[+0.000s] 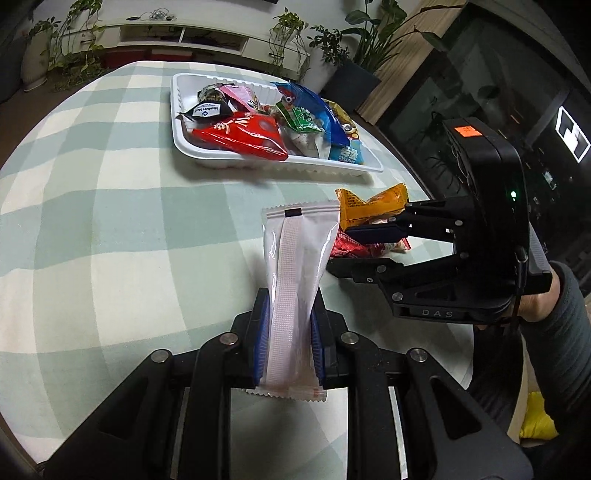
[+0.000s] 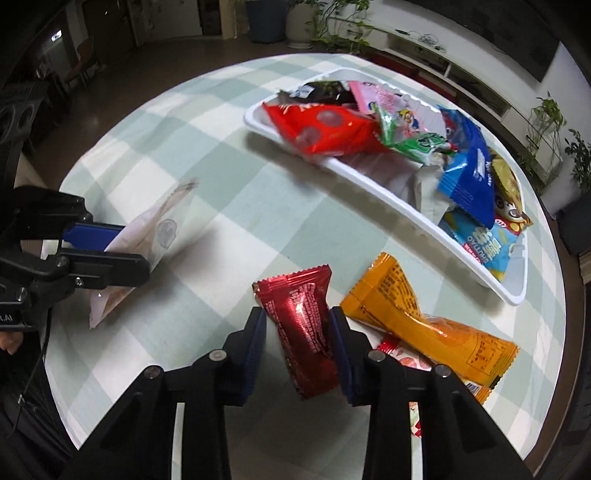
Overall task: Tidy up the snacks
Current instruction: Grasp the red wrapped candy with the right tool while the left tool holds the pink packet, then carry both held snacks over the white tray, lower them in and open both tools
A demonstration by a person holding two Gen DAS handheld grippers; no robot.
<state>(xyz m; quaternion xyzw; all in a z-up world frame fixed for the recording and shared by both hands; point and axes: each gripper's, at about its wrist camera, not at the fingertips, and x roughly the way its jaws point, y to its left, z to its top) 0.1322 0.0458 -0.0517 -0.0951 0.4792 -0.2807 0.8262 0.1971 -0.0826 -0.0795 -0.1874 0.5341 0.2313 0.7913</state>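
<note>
My left gripper (image 1: 289,317) is shut on a white and pink snack packet (image 1: 295,288), held above the checked tablecloth; it also shows in the right wrist view (image 2: 147,243). My right gripper (image 2: 297,325) has its jaws around a dark red foil packet (image 2: 304,328); the right pad touches it, and a small gap shows at the left pad. The red packet (image 1: 347,247) lies between the right gripper's fingers (image 1: 373,230) in the left wrist view. An orange packet (image 2: 417,321) lies beside it. The white tray (image 1: 236,162) holds several snacks.
Another red and white packet (image 2: 402,358) lies under the orange one. The round table's edge (image 2: 554,295) runs close behind the tray (image 2: 373,184). Potted plants (image 1: 332,48) and a low white shelf (image 1: 184,33) stand beyond the table.
</note>
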